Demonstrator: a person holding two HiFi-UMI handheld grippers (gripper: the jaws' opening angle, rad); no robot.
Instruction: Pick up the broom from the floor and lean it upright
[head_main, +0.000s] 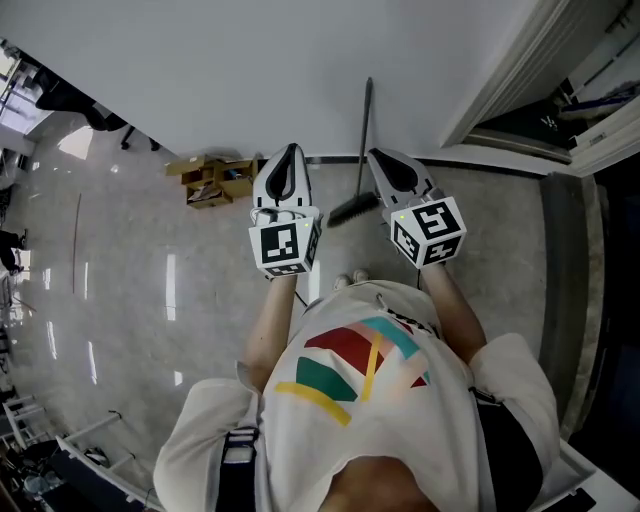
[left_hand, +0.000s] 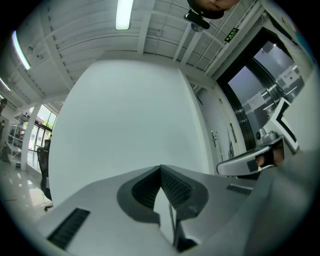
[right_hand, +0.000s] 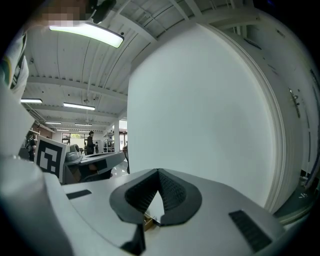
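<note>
The broom (head_main: 365, 140) stands upright against the white wall (head_main: 250, 70), its dark brush head (head_main: 352, 210) resting on the floor by the skirting. I hold both grippers raised and level in front of the wall, one on each side of the broom. My left gripper (head_main: 289, 150) sits left of the brush head, its jaws meeting at the tips (left_hand: 161, 169) with nothing between them. My right gripper (head_main: 376, 156) hangs just right of the handle, shut and empty (right_hand: 158, 171). Neither one touches the broom.
Flattened cardboard boxes (head_main: 215, 180) lie on the floor by the wall to the left. A doorway with a white frame (head_main: 500, 90) and a dark threshold (head_main: 560, 260) opens on the right. The polished floor (head_main: 120, 300) stretches away to the left.
</note>
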